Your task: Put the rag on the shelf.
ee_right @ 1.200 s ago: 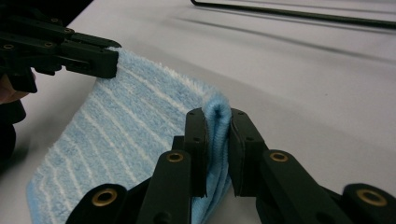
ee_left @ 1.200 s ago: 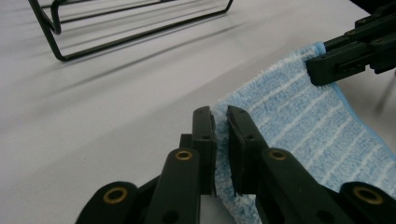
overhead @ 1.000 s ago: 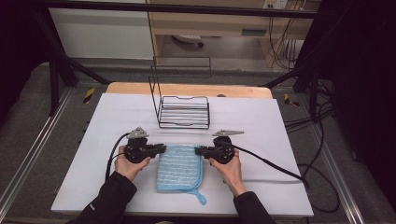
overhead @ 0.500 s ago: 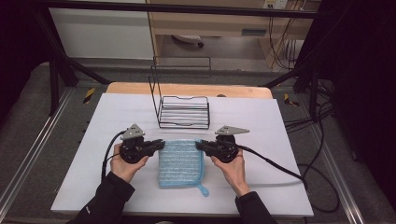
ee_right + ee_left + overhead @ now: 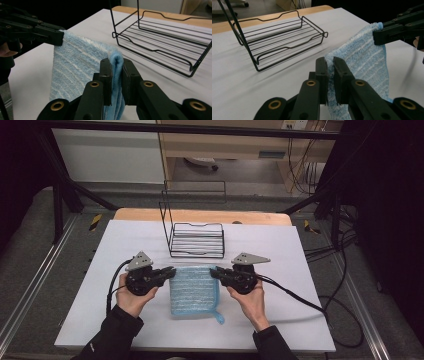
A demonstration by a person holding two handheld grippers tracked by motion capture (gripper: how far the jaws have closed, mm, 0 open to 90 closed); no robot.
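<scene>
Left tongs [image 5: 170, 272]: clamped tight on the blue towel [image 5: 194, 291] at one top corner.
Right tongs [image 5: 214, 272]: pinched shut on the opposite top corner.
Towel: hangs stretched between your two tongs, lower edge at the desk [image 5: 280, 260].
Wire rack [image 5: 196, 239]: just beyond both tongs, bare.
Done: both corners gripped, towel raised.
Left, by my reading: carry it to the rack.
</scene>
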